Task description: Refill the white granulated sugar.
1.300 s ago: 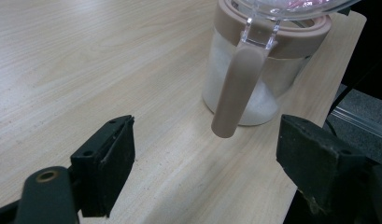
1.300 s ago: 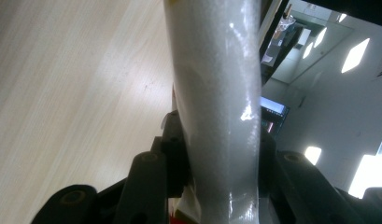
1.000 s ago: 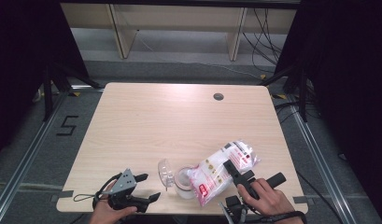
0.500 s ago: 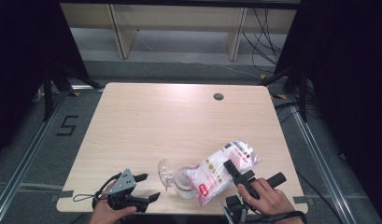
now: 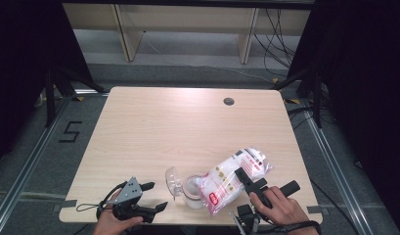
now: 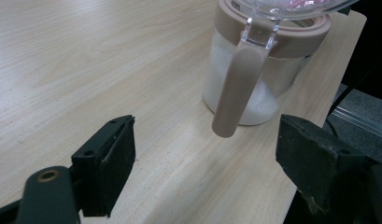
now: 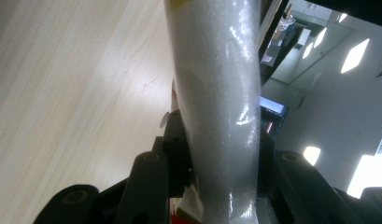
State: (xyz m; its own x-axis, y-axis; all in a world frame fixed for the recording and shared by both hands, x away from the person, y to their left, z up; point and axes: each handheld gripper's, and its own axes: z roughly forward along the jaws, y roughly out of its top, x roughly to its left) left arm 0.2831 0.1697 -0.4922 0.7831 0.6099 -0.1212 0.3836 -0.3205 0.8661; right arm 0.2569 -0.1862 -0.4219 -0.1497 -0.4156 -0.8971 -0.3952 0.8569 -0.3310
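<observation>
My right claw [image 5: 245, 177] clamps the white plastic bag [image 5: 232, 177], tilted over the clear brown-rimmed jar [image 5: 191, 187], lower centre; my left claw [image 5: 156, 197] gapes empty.

Clear jar [image 6: 254, 84] with dusty-pink rim and handle, white grains inside — white bag [image 5: 233, 178] (red print), pale wood-grain table [image 5: 178, 127].

Pale wooden table [image 5: 153, 132] on grey floor [image 5: 36, 147] — black curtains either side, shelving [image 5: 183, 29] and cables [image 5: 278, 36] behind.
</observation>
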